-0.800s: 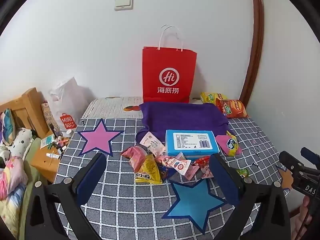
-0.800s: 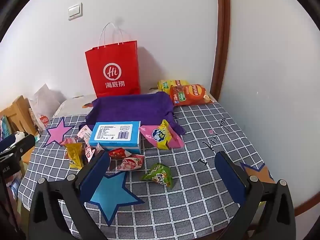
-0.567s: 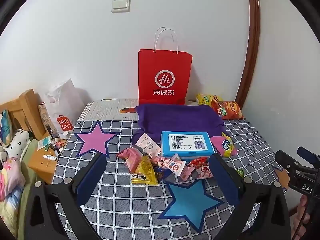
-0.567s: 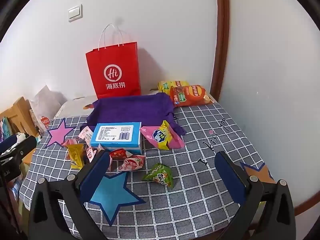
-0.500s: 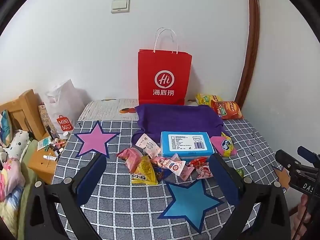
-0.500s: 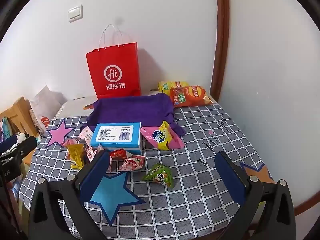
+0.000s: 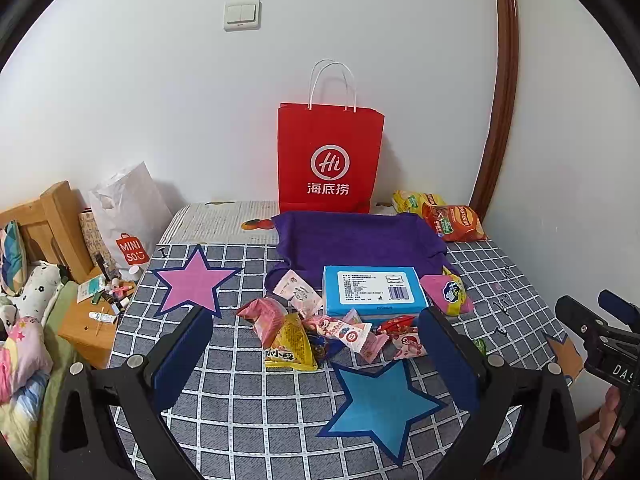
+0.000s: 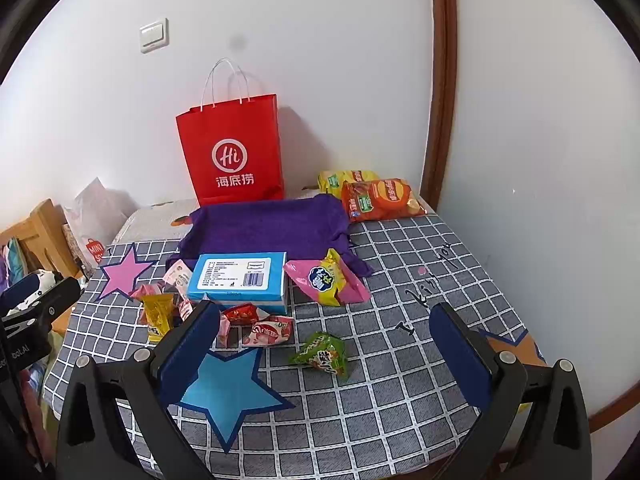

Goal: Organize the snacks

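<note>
While both claws hover spread wide and empty, left gripper (image 7: 316, 344) over snack pile (image 7: 316, 332), blue box (image 7: 372, 290) at one o'clock, right gripper (image 8: 324, 340) near green packet (image 8: 322, 354).

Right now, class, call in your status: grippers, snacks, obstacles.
Left gripper open, empty. Right gripper open, empty. Snacks loose by blue box, untouched. Nothing in the way.

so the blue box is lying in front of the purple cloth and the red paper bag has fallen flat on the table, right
Not quite. The red paper bag is standing upright against the wall, handles up, behind the purple cloth; the right wrist view shows it plainly. The blue box does lie in front of the purple cloth.
</note>
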{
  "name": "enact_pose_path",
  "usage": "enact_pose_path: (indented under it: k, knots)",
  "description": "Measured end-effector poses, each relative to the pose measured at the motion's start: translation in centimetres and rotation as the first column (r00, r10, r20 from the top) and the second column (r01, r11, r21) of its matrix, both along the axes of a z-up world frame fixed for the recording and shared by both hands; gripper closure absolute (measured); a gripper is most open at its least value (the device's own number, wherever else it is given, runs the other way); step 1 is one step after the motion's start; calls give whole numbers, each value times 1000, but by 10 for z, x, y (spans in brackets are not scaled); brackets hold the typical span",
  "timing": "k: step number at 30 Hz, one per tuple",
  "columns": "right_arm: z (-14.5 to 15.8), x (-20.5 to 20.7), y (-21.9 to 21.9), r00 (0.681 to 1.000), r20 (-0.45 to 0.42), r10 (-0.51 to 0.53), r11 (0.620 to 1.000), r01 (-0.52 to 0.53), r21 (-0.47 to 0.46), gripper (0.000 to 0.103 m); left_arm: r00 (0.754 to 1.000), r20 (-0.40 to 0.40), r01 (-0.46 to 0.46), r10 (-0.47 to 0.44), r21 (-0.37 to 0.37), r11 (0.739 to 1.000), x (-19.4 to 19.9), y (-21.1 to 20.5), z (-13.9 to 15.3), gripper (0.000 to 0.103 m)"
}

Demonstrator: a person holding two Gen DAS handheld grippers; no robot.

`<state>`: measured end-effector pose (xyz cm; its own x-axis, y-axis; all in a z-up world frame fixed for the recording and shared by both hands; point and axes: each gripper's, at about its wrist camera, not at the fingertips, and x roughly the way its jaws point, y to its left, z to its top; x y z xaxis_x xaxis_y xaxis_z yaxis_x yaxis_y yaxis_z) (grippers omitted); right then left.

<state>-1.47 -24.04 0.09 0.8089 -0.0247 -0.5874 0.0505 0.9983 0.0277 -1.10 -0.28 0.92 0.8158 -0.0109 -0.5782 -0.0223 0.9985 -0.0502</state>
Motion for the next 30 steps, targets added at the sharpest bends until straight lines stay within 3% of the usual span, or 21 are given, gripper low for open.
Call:
enact_pose_path:
  k: [30]
  knots:
    - [1, -10, 4, 1000, 11, 9, 1000, -9, 11, 0, 1000, 2, 12, -12, -13, 1000, -4, -3, -1, 0]
